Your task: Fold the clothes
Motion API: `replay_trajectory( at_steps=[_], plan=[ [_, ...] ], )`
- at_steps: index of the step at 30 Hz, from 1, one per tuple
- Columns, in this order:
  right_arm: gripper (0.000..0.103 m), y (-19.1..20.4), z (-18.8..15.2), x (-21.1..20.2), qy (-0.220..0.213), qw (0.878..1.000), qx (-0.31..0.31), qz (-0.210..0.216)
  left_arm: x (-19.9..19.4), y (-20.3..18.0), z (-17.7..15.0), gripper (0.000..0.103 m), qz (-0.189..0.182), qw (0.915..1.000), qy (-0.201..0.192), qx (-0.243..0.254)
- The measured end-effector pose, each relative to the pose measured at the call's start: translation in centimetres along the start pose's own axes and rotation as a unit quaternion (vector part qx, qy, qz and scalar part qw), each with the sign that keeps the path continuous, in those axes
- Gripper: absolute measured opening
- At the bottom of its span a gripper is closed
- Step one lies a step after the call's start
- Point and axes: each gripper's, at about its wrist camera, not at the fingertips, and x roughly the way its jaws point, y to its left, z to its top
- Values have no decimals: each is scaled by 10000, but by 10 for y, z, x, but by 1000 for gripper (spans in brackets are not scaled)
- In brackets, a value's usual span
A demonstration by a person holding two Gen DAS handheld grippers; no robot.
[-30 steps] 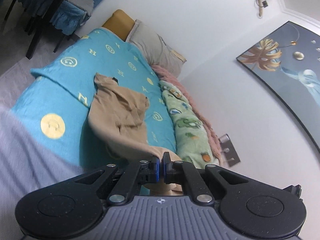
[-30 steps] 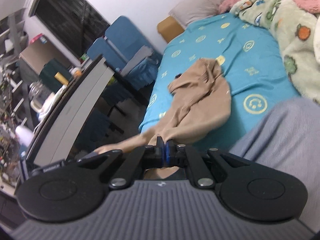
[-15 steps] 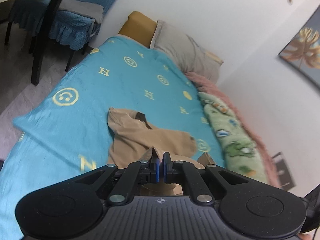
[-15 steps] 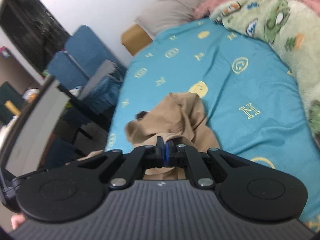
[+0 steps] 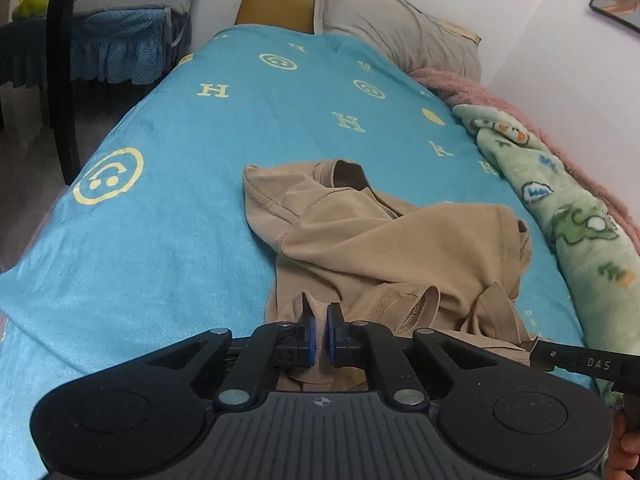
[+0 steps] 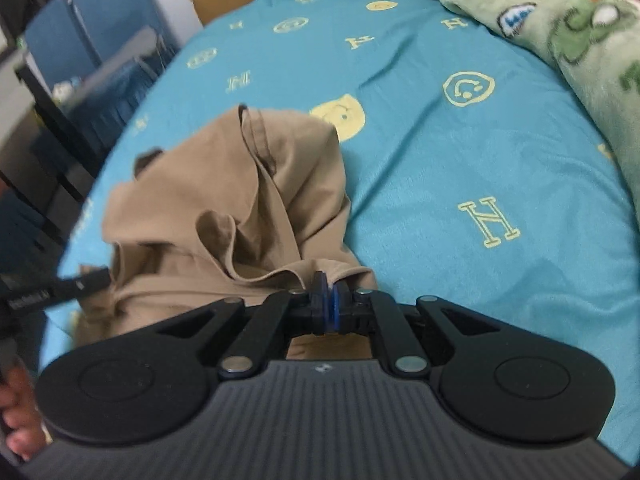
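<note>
A crumpled tan garment (image 5: 384, 240) lies on the turquoise bedspread (image 5: 168, 216), bunched in loose folds toward the near end of the bed. Its near edge reaches right up to both tools.

The left gripper (image 5: 319, 330) sits at that edge. Its blue pads stand slightly apart with a strip of tan cloth between them, and the jaws are opening — the pads no longer press on the fabric.

The right gripper (image 6: 331, 304) is clenched on the garment's hem: a fold of tan cloth runs into the narrow slot between its pads and bunches up just in front of them. In the right wrist view the garment spreads away to the left of the tool, with bare bedspread to its right.

Each wrist view catches the other tool at its edge, just beside the cloth. A green patterned blanket (image 5: 576, 216) runs along the wall side of the bed, well apart from the garment, and a grey pillow (image 5: 392, 24) lies at the far end.
</note>
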Motion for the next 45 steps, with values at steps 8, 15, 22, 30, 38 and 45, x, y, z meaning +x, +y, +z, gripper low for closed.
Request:
replay_trajectory(
  at_steps=[8,15,22,30,38,45],
  plan=[
    [59,5,-4,-47,-439,9990,-64,-41,-54,-38,-12,69,479,9941,-600,772],
    [101,5,-31,-118,-1414,9894,162,271,-119,-74,-33,98,562,9847,-1250,1074],
    [101,6,-57,-161,-1876,9815,134,358,-167,-100,-66,103,625,9722,-1684,1505],
    [101,13,-68,-169,-1927,9805,-10,389,-174,-78,-81,103,105,9951,-872,464],
    [101,4,-65,-142,-1207,9916,379,261,-122,-28,-89,101,-904,9841,987,-1171],
    [101,-18,-70,-123,-647,9865,1344,671,-92,-13,-112,101,-1388,9509,1773,-2125]
  ],
)
